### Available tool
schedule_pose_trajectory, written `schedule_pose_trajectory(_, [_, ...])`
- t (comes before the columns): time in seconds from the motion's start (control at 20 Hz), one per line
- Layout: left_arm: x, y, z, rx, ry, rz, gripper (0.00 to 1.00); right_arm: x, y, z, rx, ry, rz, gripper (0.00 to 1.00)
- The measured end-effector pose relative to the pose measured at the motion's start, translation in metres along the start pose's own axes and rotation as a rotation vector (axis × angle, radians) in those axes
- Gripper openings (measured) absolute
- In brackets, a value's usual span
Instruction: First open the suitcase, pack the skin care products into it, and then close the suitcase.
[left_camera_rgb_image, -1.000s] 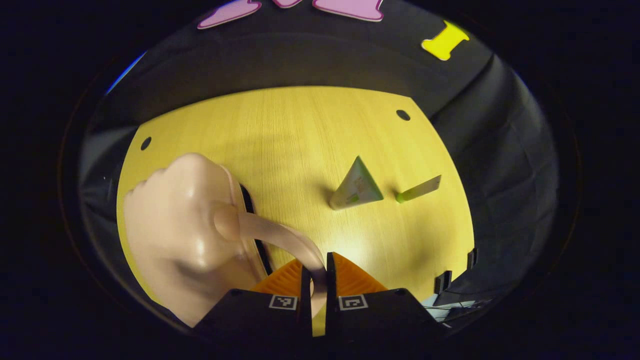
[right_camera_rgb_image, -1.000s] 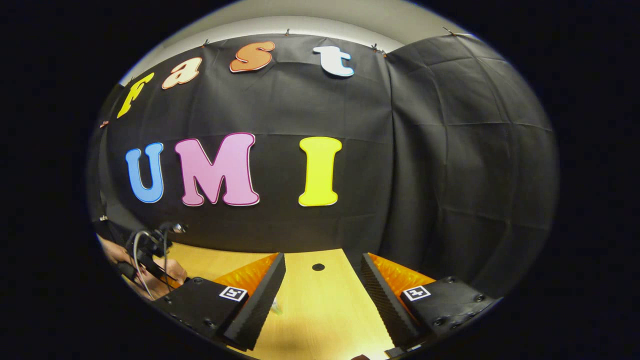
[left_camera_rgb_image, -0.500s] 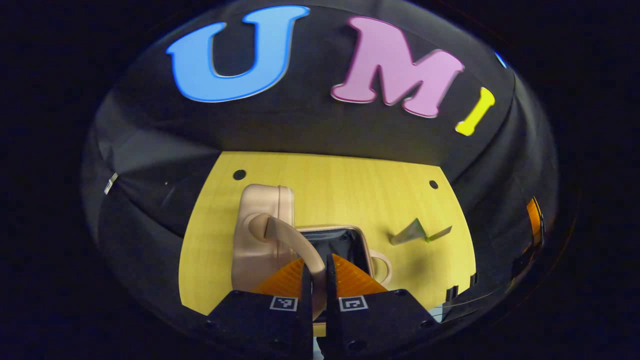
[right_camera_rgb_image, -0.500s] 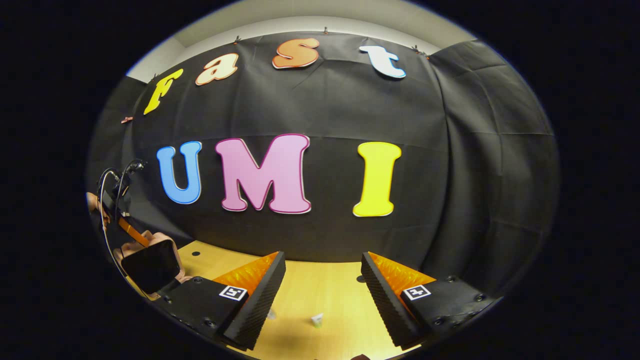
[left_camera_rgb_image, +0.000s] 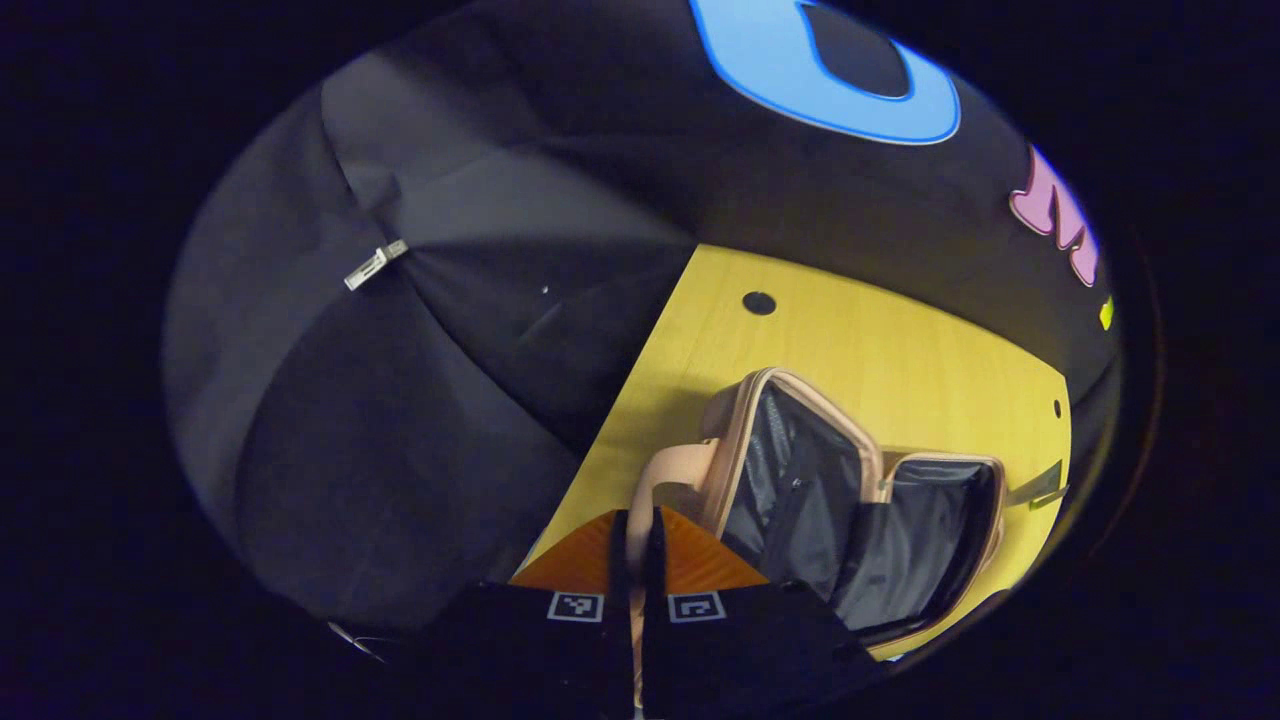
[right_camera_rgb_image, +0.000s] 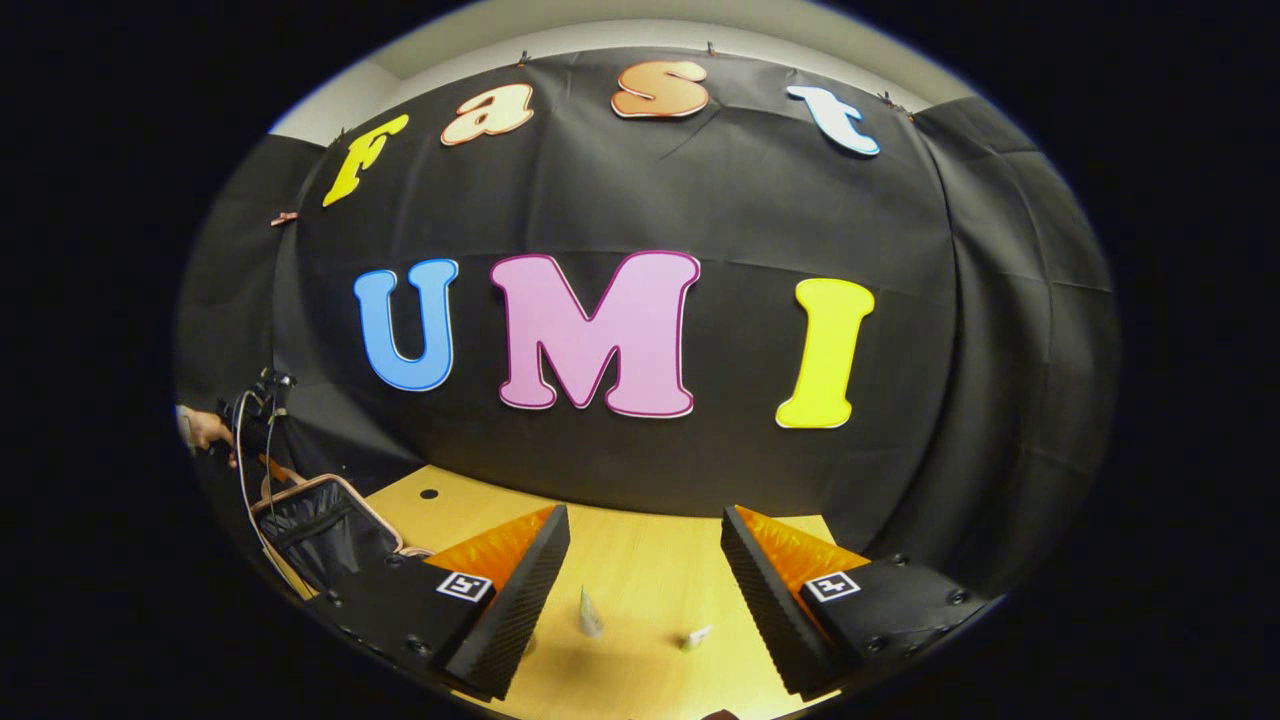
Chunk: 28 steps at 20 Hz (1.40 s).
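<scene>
- My left gripper (left_camera_rgb_image: 634, 520) clamps the suitcase (left_camera_rgb_image: 800, 500) handle (left_camera_rgb_image: 668, 478); lid up.
- Lower lid flat gently, then release.
- Right gripper (right_camera_rgb_image: 645, 585) open, empty; tubes (right_camera_rgb_image: 590, 613) next.

A staged recording booth, not a lived-in room: black cloth (right_camera_rgb_image: 700, 200) hangs as the back and side walls, clipped along its top edge below a pale ceiling, enclosing a bare light-wood table (right_camera_rgb_image: 650, 570) with drilled holes.
</scene>
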<state>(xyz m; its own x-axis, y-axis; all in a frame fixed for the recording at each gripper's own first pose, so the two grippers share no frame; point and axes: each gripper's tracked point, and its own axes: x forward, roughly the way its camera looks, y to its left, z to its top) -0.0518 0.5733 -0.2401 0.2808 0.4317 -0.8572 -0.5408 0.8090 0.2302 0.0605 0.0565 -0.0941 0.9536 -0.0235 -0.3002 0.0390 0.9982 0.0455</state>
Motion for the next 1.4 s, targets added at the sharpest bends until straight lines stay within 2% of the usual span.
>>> schedule_pose_trajectory(0.15, [0.054,0.013,-0.011,0.010,0.022,-0.015,0.09,0.004,0.007,-0.018,0.041,0.073,-0.034,0.96])
schedule_pose_trajectory(0.3, [0.091,0.014,-0.025,0.044,0.074,-0.012,0.10,0.003,0.001,-0.021,0.090,0.089,-0.097,0.96])
schedule_pose_trajectory(0.4, [0.108,0.018,-0.027,0.057,0.068,-0.011,0.17,0.001,-0.008,-0.023,0.107,0.090,-0.149,0.95])
schedule_pose_trajectory(0.45, [0.112,0.022,-0.027,0.056,0.057,-0.019,0.14,0.001,-0.013,-0.026,0.105,0.094,-0.172,0.95])
schedule_pose_trajectory(0.5, [0.111,0.022,-0.025,0.054,0.041,-0.028,0.20,-0.001,-0.019,-0.028,0.097,0.099,-0.198,0.96])
schedule_pose_trajectory(0.6, [0.110,0.014,-0.015,0.056,-0.022,-0.104,0.48,-0.006,-0.030,-0.032,0.090,0.099,-0.244,0.95])
schedule_pose_trajectory(0.7, [0.095,-0.005,0.006,0.024,-0.168,-0.148,0.76,-0.012,-0.037,-0.034,0.091,0.090,-0.273,0.96])
schedule_pose_trajectory(0.75, [0.075,-0.016,0.016,0.008,-0.248,-0.172,0.90,-0.015,-0.040,-0.033,0.094,0.080,-0.282,0.96])
schedule_pose_trajectory(0.8, [0.054,-0.029,0.026,-0.007,-0.320,-0.197,0.89,-0.017,-0.042,-0.031,0.091,0.064,-0.285,0.96])
schedule_pose_trajectory(0.9, [0.008,-0.054,0.044,-0.018,-0.438,-0.250,0.97,-0.015,-0.045,-0.027,0.075,0.037,-0.274,0.96])
schedule_pose_trajectory(1.0, [-0.041,-0.089,0.057,-0.006,-0.549,-0.301,0.96,-0.006,-0.050,-0.023,0.051,0.016,-0.249,0.95])
schedule_pose_trajectory(1.1, [-0.107,-0.145,0.065,0.030,-0.642,-0.408,0.96,0.008,-0.054,-0.019,0.048,0.000,-0.209,0.96])
schedule_pose_trajectory(1.3, [-0.210,-0.291,0.042,0.205,-0.684,-0.675,0.96,0.031,-0.061,-0.016,0.066,-0.025,-0.131,0.95])
schedule_pose_trajectory(1.4, [-0.237,-0.360,0.008,0.295,-0.661,-0.787,0.96,0.038,-0.064,-0.022,0.058,-0.024,-0.086,0.95])
